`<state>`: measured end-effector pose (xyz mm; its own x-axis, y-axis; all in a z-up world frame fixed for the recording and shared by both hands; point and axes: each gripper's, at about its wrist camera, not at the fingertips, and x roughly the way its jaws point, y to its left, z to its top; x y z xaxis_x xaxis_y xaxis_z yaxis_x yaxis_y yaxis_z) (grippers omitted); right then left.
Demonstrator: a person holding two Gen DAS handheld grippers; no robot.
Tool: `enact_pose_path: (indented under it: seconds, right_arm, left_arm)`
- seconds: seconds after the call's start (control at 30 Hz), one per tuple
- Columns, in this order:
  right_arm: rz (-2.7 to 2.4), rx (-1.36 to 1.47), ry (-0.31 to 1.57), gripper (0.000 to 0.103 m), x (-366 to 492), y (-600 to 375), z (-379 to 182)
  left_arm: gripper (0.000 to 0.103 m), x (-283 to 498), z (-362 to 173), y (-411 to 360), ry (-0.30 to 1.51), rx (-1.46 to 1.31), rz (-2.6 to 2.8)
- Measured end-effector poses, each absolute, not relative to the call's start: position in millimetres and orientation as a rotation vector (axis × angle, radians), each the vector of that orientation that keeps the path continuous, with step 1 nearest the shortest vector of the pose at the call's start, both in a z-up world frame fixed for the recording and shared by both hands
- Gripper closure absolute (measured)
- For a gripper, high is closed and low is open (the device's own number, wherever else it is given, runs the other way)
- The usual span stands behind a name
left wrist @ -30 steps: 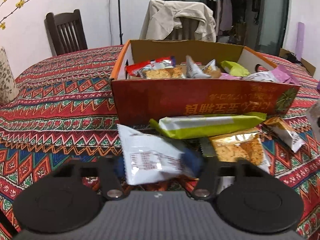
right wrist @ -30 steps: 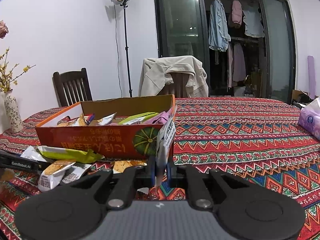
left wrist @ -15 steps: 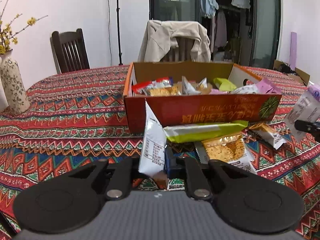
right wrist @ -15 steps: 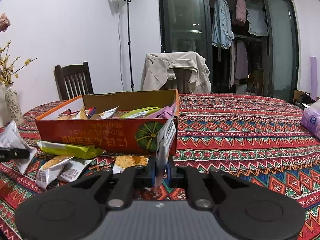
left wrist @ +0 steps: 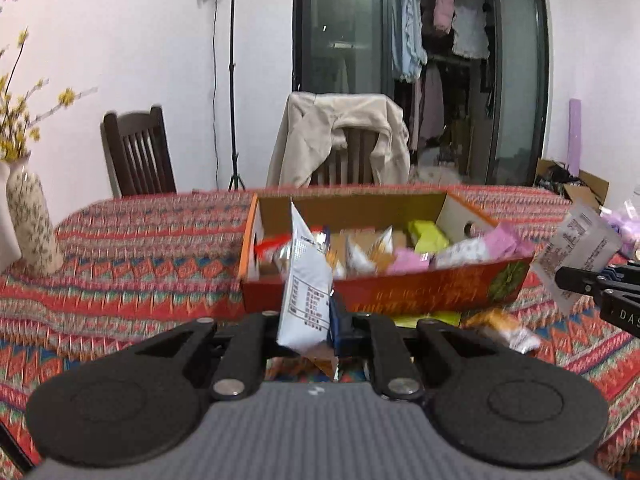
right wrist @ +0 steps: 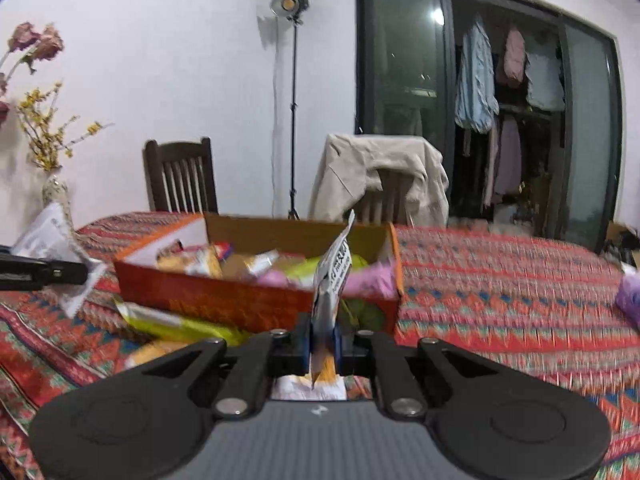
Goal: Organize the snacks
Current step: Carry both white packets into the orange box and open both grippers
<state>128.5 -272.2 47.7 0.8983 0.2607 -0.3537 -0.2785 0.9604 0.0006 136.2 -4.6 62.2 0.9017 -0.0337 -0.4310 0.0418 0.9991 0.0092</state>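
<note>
An orange cardboard box [left wrist: 400, 294] [right wrist: 224, 300] holding several snack packets stands on the patterned tablecloth. My left gripper [left wrist: 310, 330] is shut on a white snack packet [left wrist: 306, 280], held upright above the cloth in front of the box's left half. My right gripper [right wrist: 324, 344] is shut on another white printed packet [right wrist: 332, 280], upright before the box's right end. Each gripper shows in the other's view at the edge: the right one [left wrist: 584, 280] with its packet [left wrist: 576, 248], the left one [right wrist: 44, 272] with its packet [right wrist: 52, 240]. A green-yellow packet [right wrist: 172, 324] and an orange packet [left wrist: 500, 326] lie on the cloth before the box.
A patterned vase [left wrist: 32, 224] with yellow flowers stands at the table's left. Two chairs [left wrist: 136, 152] [left wrist: 344, 148] are behind the table, one draped with a beige jacket. A purple tissue pack [right wrist: 630, 296] sits at the right. A light stand [right wrist: 294, 100] stands by the wall.
The left gripper closed on the white packet, stood it upright and lifted it off the cloth. Both grippers rose, so the box now sits lower and its inside shows more.
</note>
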Motion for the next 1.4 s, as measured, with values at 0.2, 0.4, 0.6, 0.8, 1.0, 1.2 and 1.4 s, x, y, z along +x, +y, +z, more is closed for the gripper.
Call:
enact_pose_path:
  seconds: [0.2,0.4,0.6,0.8,1.0,1.2,1.4]
  right_arm:
    - [0.297,-0.080,0.296,0.092,141,-252,82]
    - [0.292,-0.064,0.290,0.092,174,-234,99]
    - [0.264,-0.047,0.324,0.092,217,-220,95]
    - [0.239,-0.015,0.330,0.092,254,-218,76]
    - [0.250,0.003,0.323,0.092,263,-223,54]
    - [0.255,-0.003,0.372,0.078,270,-223,45]
    - [0.229,0.053,0.363,0.005,260,-236,45]
  left_arm:
    - [0.089,156,87,-17,0.387,0.007,-0.046]
    - [0.089,181,97,-29,0.347,-0.003,-0.032]
    - [0.089,214,96,-33,0.345,-0.023,0.006]
    - [0.089,250,77,-32,0.342,-0.035,0.082]
    - [0.089,269,49,-24,0.383,-0.046,0.091]
    - [0.050,268,43,-15,0.386,-0.070,0.059]
    - [0.000,249,50,-10,0.285,-0.103,0.089]
